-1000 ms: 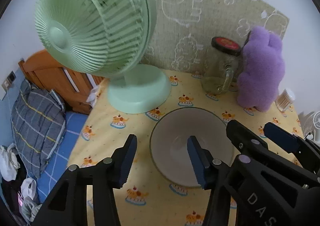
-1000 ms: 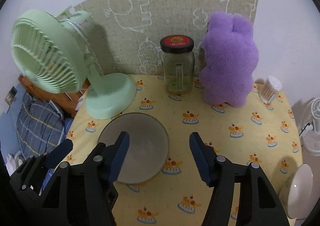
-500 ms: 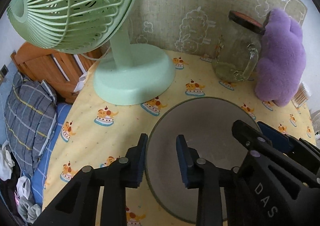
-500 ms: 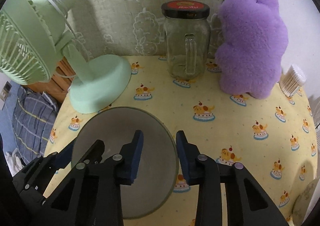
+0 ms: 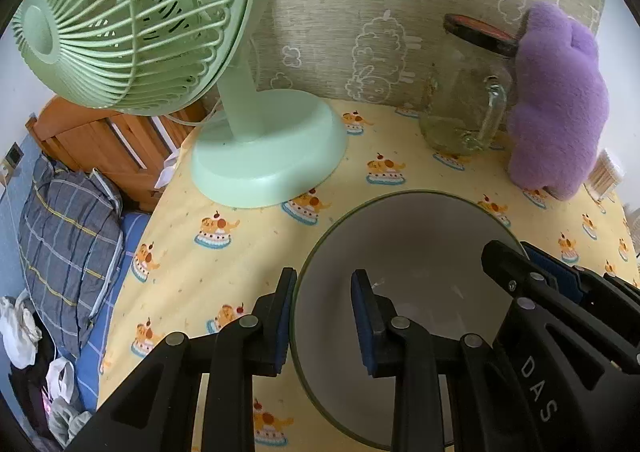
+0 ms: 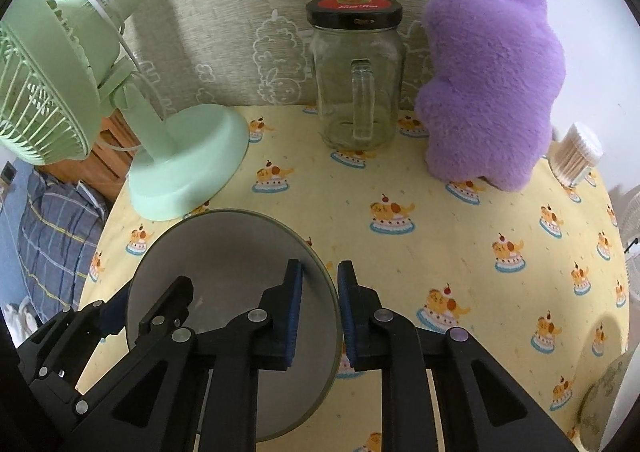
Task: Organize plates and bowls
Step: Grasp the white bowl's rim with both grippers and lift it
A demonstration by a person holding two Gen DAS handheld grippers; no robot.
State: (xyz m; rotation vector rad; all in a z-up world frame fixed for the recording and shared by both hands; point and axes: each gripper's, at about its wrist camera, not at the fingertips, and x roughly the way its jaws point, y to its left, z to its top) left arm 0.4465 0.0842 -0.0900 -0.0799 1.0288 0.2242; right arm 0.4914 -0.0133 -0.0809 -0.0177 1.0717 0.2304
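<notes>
A grey bowl with a thin green rim (image 5: 416,248) sits on the yellow tablecloth; it also shows in the right wrist view (image 6: 224,252). My left gripper (image 5: 322,284) straddles the bowl's left rim, one finger outside and one inside, jaws narrowed around the wall. My right gripper (image 6: 320,276) straddles the bowl's right rim the same way, jaws nearly closed on it. A pale plate (image 6: 608,388) lies at the lower right edge of the right wrist view, partly cut off.
A green desk fan (image 5: 256,155) stands left of the bowl. A glass jar mug with a black lid (image 6: 358,91), a purple plush toy (image 6: 488,91) and a cotton swab tub (image 6: 576,155) stand along the back wall. The table edge drops to a bed (image 5: 68,219) at left.
Both grippers moved down and forward onto the bowl and closed from wide open to narrow, each now clamped over an opposite side of the rim.
</notes>
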